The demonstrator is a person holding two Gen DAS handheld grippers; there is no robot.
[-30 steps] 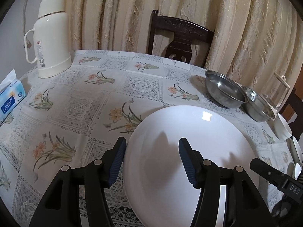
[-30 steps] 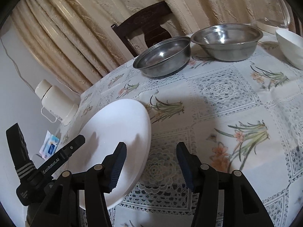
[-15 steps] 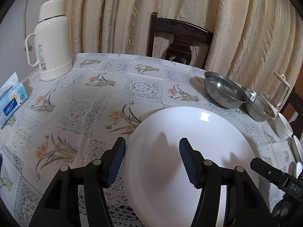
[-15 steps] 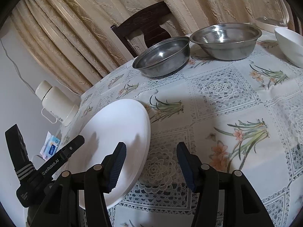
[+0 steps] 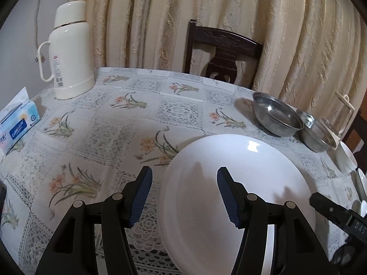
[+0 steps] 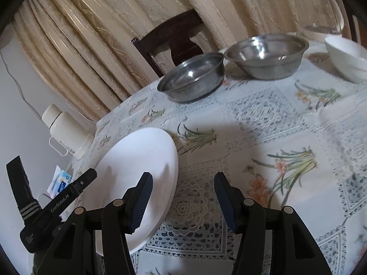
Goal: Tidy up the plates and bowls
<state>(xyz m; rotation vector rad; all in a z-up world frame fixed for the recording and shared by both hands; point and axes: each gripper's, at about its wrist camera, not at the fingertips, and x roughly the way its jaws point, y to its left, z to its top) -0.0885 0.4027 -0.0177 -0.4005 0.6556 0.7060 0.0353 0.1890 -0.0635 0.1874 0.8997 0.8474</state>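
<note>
White plate (image 5: 240, 183) lies on the tablecloth (image 5: 103, 137) under two released claws.

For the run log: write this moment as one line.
left hand-held gripper: open | right hand-held gripper: open | white plate: on tablecloth, ungripped | steel bowls: side by side

Left gripper (image 5: 184, 194) over white plate (image 5: 234, 194)

A white plate's (image 5: 234, 183) near rim is hidden behind black gripper arms at the bottom of the left wrist view. At right, a white bowl (image 5: 347, 158) and stacked dishes (image 5: 361, 181) are cut off by the frame edge. A glass jug (image 6: 318, 6), upper right of the right wrist view, is cropped and blurred.
</note>
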